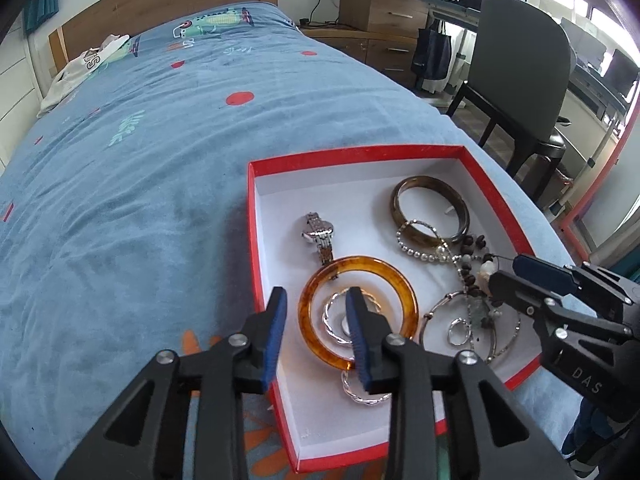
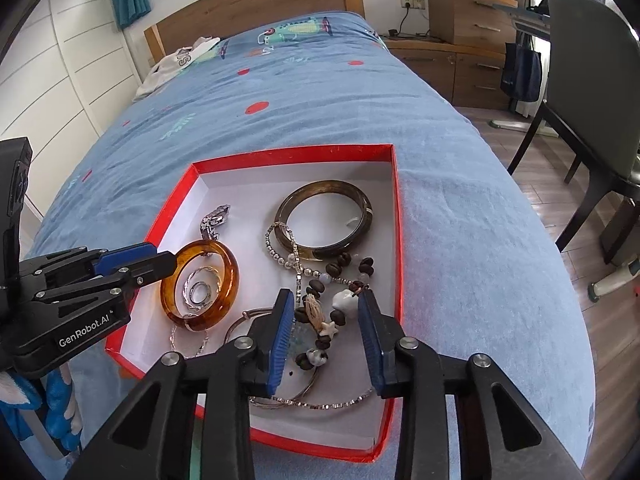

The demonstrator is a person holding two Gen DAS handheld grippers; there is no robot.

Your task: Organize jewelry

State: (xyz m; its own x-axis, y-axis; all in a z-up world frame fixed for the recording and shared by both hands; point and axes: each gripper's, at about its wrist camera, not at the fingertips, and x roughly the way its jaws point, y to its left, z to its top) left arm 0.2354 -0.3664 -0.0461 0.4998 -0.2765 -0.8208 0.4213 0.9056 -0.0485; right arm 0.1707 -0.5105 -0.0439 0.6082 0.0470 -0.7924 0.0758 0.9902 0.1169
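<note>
A red box (image 1: 360, 154) (image 2: 294, 151) with a white inside sits on the bed and holds jewelry. In it lie an amber bangle (image 1: 404, 288) (image 2: 230, 268), a dark brown bangle (image 1: 430, 184) (image 2: 324, 187), a silver watch (image 1: 318, 232) (image 2: 214, 216), a pearl bracelet (image 1: 416, 254), a brown bead string with shells (image 2: 340, 268), thin silver hoops (image 1: 472, 320) and twisted silver rings (image 1: 332, 328). My left gripper (image 1: 316, 304) (image 2: 160, 256) is open, its fingers straddling the box's left wall near the amber bangle. My right gripper (image 2: 325, 306) (image 1: 510, 270) is open and empty above the bead string.
The box sits near the foot corner of a blue patterned bedspread (image 1: 140, 200) (image 2: 460, 220). A white garment (image 1: 84, 68) lies by the wooden headboard. A dark chair (image 1: 520, 80) and wooden drawers (image 2: 468, 12) stand to the right of the bed.
</note>
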